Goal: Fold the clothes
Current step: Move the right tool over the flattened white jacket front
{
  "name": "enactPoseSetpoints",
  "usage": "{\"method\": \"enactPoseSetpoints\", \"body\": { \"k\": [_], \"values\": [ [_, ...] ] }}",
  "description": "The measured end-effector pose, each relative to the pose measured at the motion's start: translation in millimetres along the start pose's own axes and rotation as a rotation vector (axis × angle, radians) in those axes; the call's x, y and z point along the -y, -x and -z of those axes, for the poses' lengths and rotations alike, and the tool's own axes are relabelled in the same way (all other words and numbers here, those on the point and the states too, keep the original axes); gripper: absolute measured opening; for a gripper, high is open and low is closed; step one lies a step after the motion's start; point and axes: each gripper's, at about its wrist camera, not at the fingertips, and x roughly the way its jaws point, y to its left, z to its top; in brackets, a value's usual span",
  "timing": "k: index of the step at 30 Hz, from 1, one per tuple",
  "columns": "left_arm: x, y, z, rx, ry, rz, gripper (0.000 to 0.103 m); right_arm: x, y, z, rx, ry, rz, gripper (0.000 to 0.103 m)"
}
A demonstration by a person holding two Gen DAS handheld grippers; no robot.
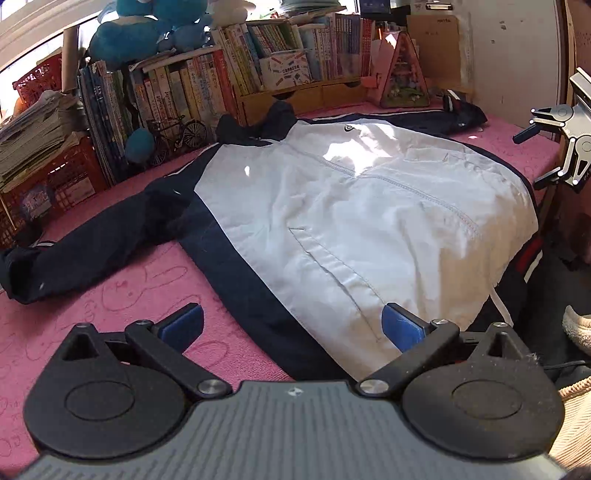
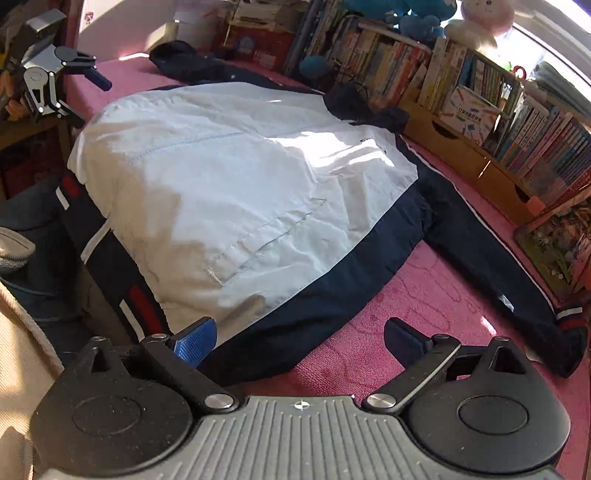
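Observation:
A jacket [image 1: 343, 206] with a white front and navy sleeves lies spread flat on a pink blanket [image 1: 122, 295]; its collar points toward the bookshelves. Its hem, with red and white stripes [image 2: 136, 306], hangs over the near edge. My left gripper [image 1: 291, 321] hovers open over the navy side panel near the hem, nothing between its blue pads [image 1: 400, 326]. My right gripper [image 2: 299, 332] is also open, above the jacket's [image 2: 240, 177] other navy side and the blanket [image 2: 424, 280]. The left sleeve [image 1: 85, 251] and right sleeve [image 2: 498, 266] stretch outward.
Shelves of books [image 1: 207, 85] and plush toys [image 1: 140, 33] line the far side. A red crate [image 1: 55, 173] with stacked papers stands left. A silver and black metal clamp [image 1: 569, 140] [image 2: 44, 81] sticks up at the blanket's edge. A beige sleeve [image 2: 18, 350] is close by.

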Motion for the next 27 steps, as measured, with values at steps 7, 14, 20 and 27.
{"method": "enactPoseSetpoints", "body": {
  "k": [7, 14, 20, 27],
  "values": [
    [-89.3, -18.8, -32.0, 0.085, 0.183, -0.370, 0.103, -2.5, -68.9, -90.6, 0.185, -0.141, 0.032, 0.103],
    [-188.2, -117.1, -43.3, -0.047, 0.131, -0.887, 0.102, -53.5, -163.6, -156.2, 0.218, -0.120, -0.036, 0.103],
    [-262.0, -129.0, -1.0, -0.214, 0.308, -0.948, 0.091, -73.8, -186.5, -166.7, 0.156, -0.074, -0.064, 0.103],
    [-276.6, -58.3, 56.4, -0.267, 0.484, -0.953, 0.092, -59.0, -195.0, -165.6, 0.108, -0.181, -0.146, 0.103]
  ]
}}
